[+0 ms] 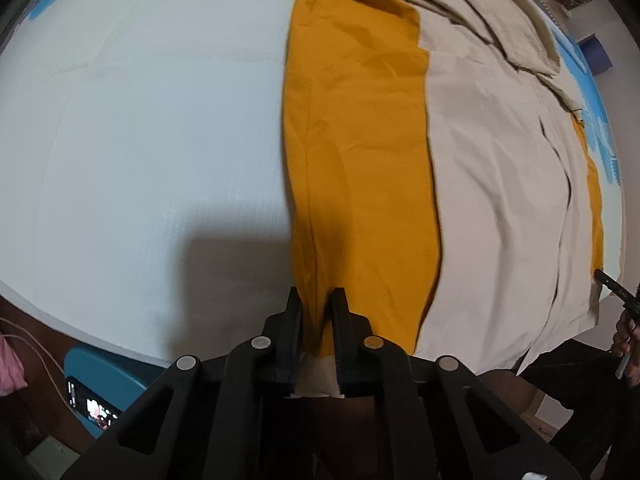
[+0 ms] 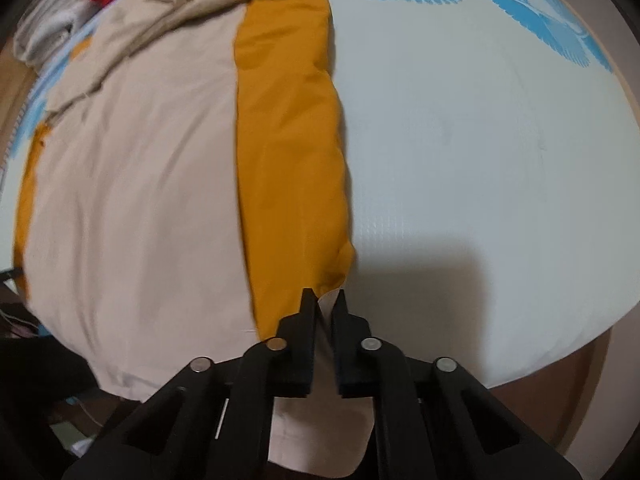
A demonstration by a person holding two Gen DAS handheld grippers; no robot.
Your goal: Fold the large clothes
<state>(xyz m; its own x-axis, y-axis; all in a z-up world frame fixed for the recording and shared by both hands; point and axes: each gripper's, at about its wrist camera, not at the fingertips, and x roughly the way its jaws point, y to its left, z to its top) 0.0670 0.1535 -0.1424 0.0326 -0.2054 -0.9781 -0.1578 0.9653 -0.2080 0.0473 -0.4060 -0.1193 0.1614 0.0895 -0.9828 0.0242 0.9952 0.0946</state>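
There are no words, numbers or signs to read in either view. The phone [image 1: 94, 406], low down and left of the left claw [image 1: 316, 300], has a lit screen, but it is too small and blurry to read. The blue shapes on the sheet [image 2: 460, 140] are only a leaf pattern, not letters.

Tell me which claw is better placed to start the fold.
Right, probably: the right claw pinches the beige-and-mustard fabric garment at its corner, beside the white padded surface; the left claw grips the mustard panel in from the edge.
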